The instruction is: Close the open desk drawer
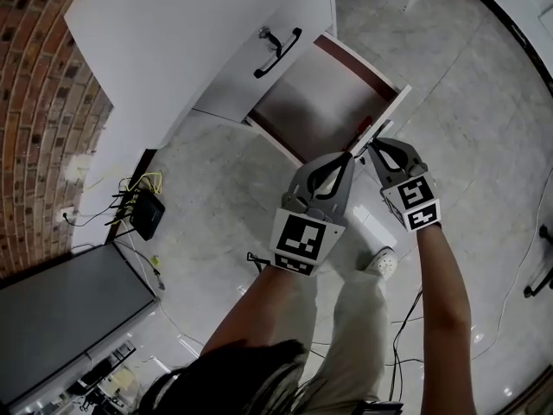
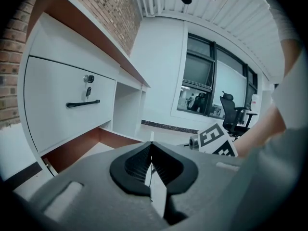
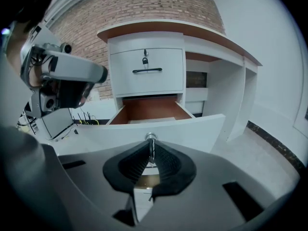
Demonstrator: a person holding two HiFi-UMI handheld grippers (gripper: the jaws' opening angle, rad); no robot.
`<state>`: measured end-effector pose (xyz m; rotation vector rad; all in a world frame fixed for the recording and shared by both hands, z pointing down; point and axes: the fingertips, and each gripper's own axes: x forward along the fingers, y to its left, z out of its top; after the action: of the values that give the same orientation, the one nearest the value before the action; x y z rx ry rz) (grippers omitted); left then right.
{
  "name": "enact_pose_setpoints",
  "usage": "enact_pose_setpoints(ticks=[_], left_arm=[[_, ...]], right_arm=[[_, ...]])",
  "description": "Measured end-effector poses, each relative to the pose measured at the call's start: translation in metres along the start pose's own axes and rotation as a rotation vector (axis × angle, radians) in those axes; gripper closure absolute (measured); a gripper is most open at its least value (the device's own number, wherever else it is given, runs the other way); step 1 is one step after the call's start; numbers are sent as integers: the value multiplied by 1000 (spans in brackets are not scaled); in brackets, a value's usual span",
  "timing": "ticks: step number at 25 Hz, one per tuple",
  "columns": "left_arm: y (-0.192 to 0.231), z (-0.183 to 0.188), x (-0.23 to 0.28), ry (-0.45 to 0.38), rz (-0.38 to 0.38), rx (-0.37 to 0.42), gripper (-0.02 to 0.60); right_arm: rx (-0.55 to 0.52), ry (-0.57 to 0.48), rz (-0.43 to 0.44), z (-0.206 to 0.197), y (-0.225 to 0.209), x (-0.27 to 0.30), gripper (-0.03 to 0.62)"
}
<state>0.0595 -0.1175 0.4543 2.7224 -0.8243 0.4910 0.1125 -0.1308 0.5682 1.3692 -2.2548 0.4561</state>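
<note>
White drawer (image 1: 302, 102), brown inside, right tongs (image 1: 373, 143) pinching its round metal lock (image 3: 150, 137), left tongs (image 1: 348, 156) closed, empty

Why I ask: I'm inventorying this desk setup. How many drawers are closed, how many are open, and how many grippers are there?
Closed drawer: 1
Open drawer: 1
Grippers: 2, left gripper and right gripper
Total: 4
</note>
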Motion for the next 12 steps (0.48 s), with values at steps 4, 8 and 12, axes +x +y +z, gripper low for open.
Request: enact_pose_setpoints(ticks=[4, 8, 12], left_arm=[[5, 7, 0, 10, 2, -16, 575], [12, 11, 3, 13, 5, -23, 575], [23, 9, 8, 29, 2, -16, 575]], right_arm=[[-21, 25, 13, 14, 8, 7, 559], [-28, 30, 31, 19, 18, 17, 557], [-13, 9, 17, 25, 16, 25, 557]])
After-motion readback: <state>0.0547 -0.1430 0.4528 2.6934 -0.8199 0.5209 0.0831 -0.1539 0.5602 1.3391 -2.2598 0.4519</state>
